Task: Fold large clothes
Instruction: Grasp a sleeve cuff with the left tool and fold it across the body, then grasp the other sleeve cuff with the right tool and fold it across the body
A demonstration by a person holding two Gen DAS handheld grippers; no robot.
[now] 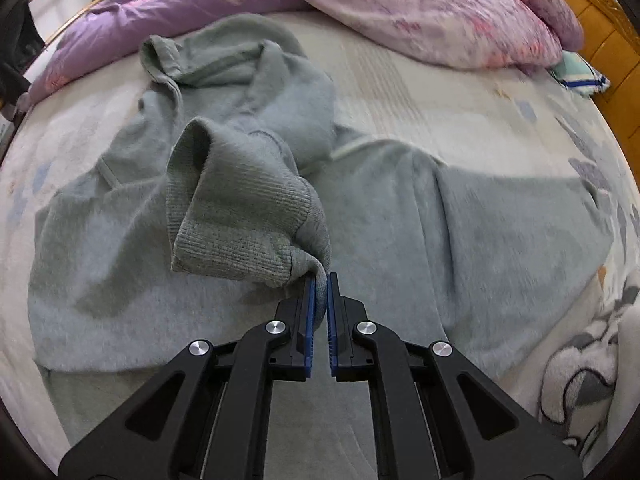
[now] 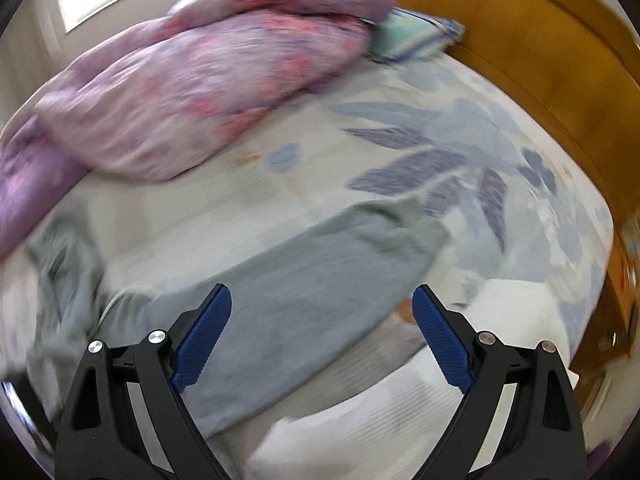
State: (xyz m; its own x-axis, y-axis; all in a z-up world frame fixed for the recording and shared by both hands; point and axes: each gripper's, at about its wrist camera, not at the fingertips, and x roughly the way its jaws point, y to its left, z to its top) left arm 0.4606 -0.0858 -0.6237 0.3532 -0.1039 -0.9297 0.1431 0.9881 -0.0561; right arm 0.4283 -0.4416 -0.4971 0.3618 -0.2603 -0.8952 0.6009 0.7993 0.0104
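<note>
Behind sweater (image 1: pixel 248 240), quilt (image 1: pixel 420 12) crowds bed (image 1: pixel 460 112).

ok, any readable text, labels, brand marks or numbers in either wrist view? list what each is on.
None readable in either view.
Grey sweater: no tag or print showing.
Bedsheet: leaf pattern only, no lettering.
Purple quilt: floral print only, blurred.
Left tool and right tool: no markings visible.
</note>
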